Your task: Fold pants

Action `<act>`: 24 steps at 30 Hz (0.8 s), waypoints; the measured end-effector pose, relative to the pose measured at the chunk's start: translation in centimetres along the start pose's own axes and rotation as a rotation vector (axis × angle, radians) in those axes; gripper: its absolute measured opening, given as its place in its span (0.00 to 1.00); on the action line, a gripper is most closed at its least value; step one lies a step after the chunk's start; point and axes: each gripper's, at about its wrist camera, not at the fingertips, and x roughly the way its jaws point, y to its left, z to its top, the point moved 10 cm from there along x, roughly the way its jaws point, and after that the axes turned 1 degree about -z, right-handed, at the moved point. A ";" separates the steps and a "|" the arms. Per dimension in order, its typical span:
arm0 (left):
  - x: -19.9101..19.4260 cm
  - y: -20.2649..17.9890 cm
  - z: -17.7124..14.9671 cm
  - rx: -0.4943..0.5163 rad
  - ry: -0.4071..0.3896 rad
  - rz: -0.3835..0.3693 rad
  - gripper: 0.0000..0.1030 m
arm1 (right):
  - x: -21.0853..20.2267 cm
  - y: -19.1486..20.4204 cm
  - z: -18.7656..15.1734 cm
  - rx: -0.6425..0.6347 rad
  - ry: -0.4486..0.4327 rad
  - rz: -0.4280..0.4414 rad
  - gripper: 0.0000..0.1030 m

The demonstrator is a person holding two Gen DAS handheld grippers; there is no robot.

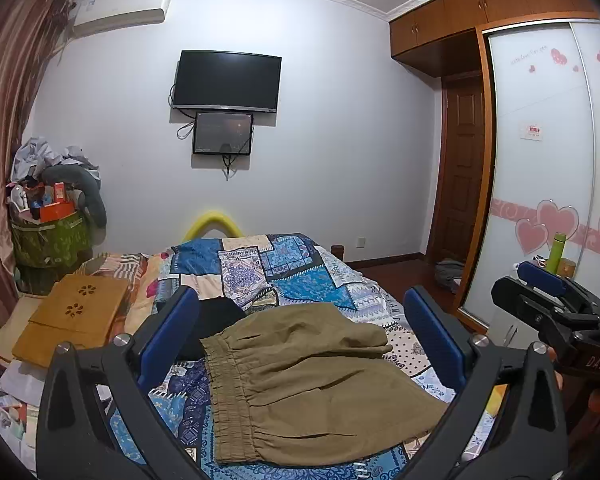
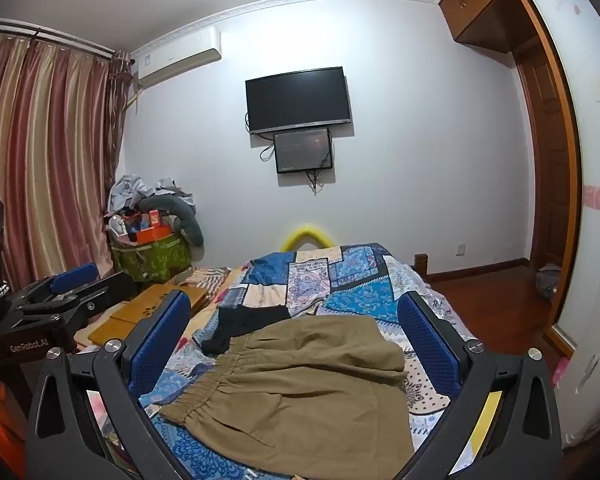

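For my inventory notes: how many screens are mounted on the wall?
2. The large dark television hangs on the far wall; the smaller screen sits directly beneath it, cables dangling. None appears hidden.

Olive-khaki cloth pants [image 1: 300, 376] lie on a patchwork bedspread [image 1: 284, 268] of blue, cream and purple prints. A black garment [image 1: 212, 320] lies beside them. The long curtains [image 2: 40, 152] are striped pink and gold; both grippers' finger pads [image 1: 168, 332] are blue.
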 end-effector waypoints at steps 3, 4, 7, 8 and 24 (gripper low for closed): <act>0.0 -0.2 0.1 0.007 -0.001 0.000 1.00 | -0.1 -0.3 -0.1 -0.001 -0.002 -0.004 1.00; 0.0 -0.2 0.1 0.009 -0.002 0.000 1.00 | 0.0 -0.3 -0.1 -0.002 -0.002 -0.005 1.00; 0.0 -0.4 0.2 0.010 -0.002 -0.002 1.00 | -0.2 -0.3 0.0 -0.004 -0.002 -0.011 1.00; 0.0 -0.4 0.2 0.009 -0.002 -0.005 1.00 | -0.4 -0.3 0.1 -0.005 -0.002 -0.011 1.00; -0.1 -0.5 0.0 0.015 -0.002 -0.004 1.00 | -0.5 -0.5 0.2 0.002 -0.004 -0.025 1.00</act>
